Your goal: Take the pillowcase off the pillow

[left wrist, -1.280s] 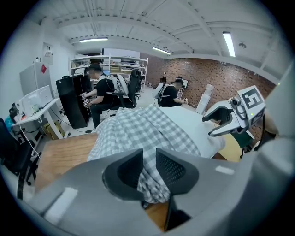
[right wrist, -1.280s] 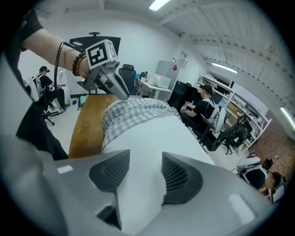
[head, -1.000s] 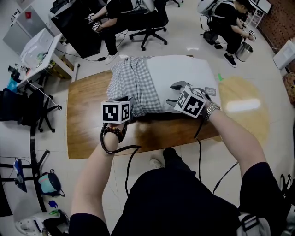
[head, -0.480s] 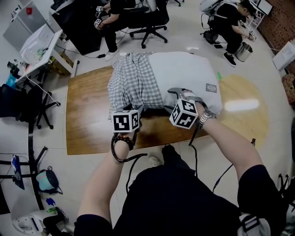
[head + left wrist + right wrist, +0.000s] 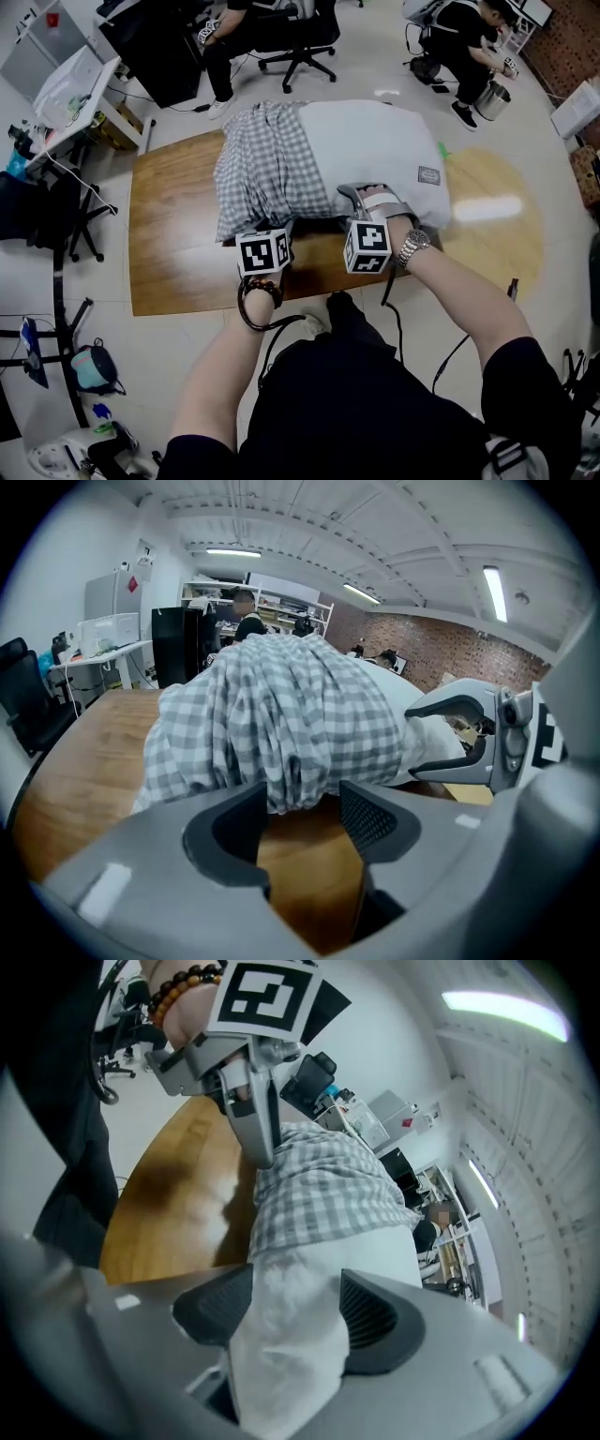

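Note:
A white pillow (image 5: 375, 150) lies on the wooden table (image 5: 169, 244). A grey checked pillowcase (image 5: 267, 169) is bunched over its left half. My left gripper (image 5: 281, 227) is at the near hem of the pillowcase (image 5: 281, 714). Its jaws have just been opening, and the left gripper (image 5: 300, 808) stands open with bare wood between the pads and the hem hanging at the tips. My right gripper (image 5: 361, 202) is at the pillow's near edge. Its jaws have also just been opening. The right gripper (image 5: 295, 1307) stands wide, with a white pillow (image 5: 309, 1260) corner filling the gap.
Seated people on office chairs (image 5: 300, 37) are behind the table. A white desk (image 5: 66, 94) and a dark chair (image 5: 37, 206) stand at the left, and a metal bin (image 5: 492, 98) is at the back right. My legs are against the table's near edge.
Both grippers have come down and back toward the table's near edge. The right gripper has rolled, so its marker cube now faces me squarely. The pillow lies flatter.

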A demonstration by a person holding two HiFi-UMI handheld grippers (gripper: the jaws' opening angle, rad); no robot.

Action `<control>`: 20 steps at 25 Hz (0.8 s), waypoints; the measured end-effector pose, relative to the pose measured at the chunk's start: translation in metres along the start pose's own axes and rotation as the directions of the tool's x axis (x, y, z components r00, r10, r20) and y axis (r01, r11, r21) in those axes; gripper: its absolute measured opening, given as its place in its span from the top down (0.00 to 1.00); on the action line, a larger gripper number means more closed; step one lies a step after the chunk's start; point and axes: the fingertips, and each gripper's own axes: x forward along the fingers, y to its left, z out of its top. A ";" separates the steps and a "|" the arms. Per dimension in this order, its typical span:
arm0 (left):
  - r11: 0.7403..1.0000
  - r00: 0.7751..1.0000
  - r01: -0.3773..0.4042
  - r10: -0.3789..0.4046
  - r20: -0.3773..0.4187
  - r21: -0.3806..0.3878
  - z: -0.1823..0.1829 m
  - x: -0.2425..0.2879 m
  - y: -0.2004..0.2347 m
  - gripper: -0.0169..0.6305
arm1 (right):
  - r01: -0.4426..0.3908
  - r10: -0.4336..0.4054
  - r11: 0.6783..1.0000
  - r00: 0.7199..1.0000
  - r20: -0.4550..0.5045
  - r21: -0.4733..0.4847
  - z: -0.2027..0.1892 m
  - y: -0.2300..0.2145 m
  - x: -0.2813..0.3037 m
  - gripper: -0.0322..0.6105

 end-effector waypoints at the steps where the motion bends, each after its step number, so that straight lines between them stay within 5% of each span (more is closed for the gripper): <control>1: 1.000 1.000 0.000 0.000 0.001 -0.001 -0.002 0.004 0.000 0.59 | 0.005 -0.005 1.000 1.000 -0.011 -0.015 -0.002 0.001 0.004 0.49; 8: 1.000 1.000 -0.001 0.001 -0.012 -0.012 -0.001 0.025 0.002 0.66 | 0.071 -0.085 0.990 0.990 -0.111 -0.125 -0.018 -0.009 0.026 0.52; 12: 1.000 1.000 -0.021 0.021 -0.014 -0.019 -0.002 0.023 0.015 0.92 | 0.131 -0.146 0.983 0.983 -0.115 -0.130 -0.021 -0.019 0.023 0.76; 15: 0.999 1.000 -0.028 0.028 0.000 -0.030 0.001 0.019 0.024 0.95 | 0.141 -0.151 0.986 0.984 -0.100 -0.093 -0.026 -0.022 0.021 0.88; 20: 0.997 0.998 -0.041 0.043 0.036 -0.067 0.012 0.002 0.039 0.95 | 0.153 -0.157 0.987 0.984 -0.087 -0.049 -0.030 -0.036 0.005 0.91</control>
